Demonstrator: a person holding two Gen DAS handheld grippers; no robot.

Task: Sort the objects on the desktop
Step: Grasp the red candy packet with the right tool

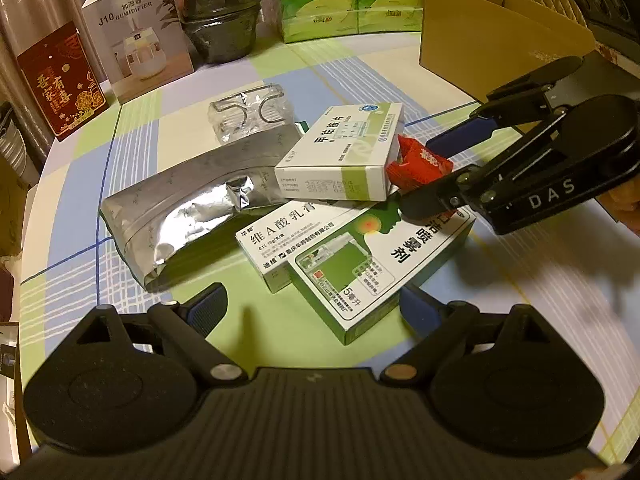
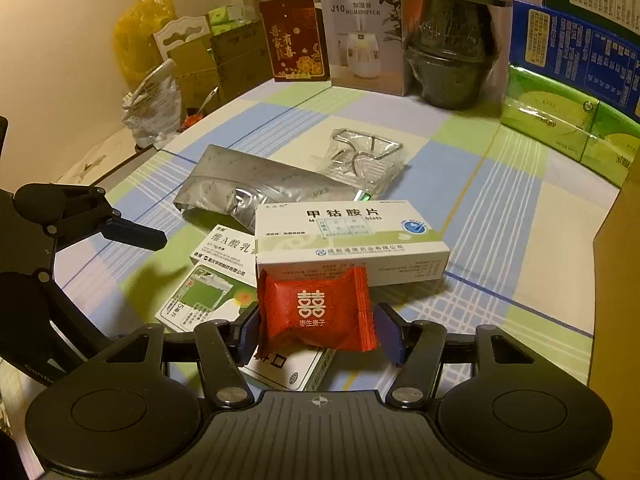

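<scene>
The red candy packet [image 2: 316, 312] sits low in the centre of the right wrist view, between the blue pads of the right gripper [image 2: 318, 332]. The left pad meets the wrapper's edge; on the right a sliver of gap seems to remain, so I judge the jaws not yet clamped on it. The packet leans against the near side of the white tablet box [image 2: 352, 240] and rests over the green spray box [image 2: 200, 304].

In the left wrist view the same packet [image 1: 420, 164] lies right of centre, with the right gripper [image 1: 436, 168] reaching in from the right edge. The left gripper [image 1: 308, 304] hovers at the bottom of the frame with its jaws wide apart and nothing between them, just short of the green spray box [image 1: 372, 268] and the cream box [image 1: 288, 240].

The step in hand looks like picking the candy out of the pile. The next move calls for a firm close on the soft wrapper, then a straight lift so the tablet box is not dragged.

The open cardboard box [image 1: 480, 32] at upper right is a likely drop spot; its near wall must be cleared. The silver foil pouch [image 1: 188, 208] and the clear bag of wire hooks [image 1: 252, 116] lie left of the pile. Bare tablecloth [image 1: 520, 300] at lower right gives free room.
</scene>
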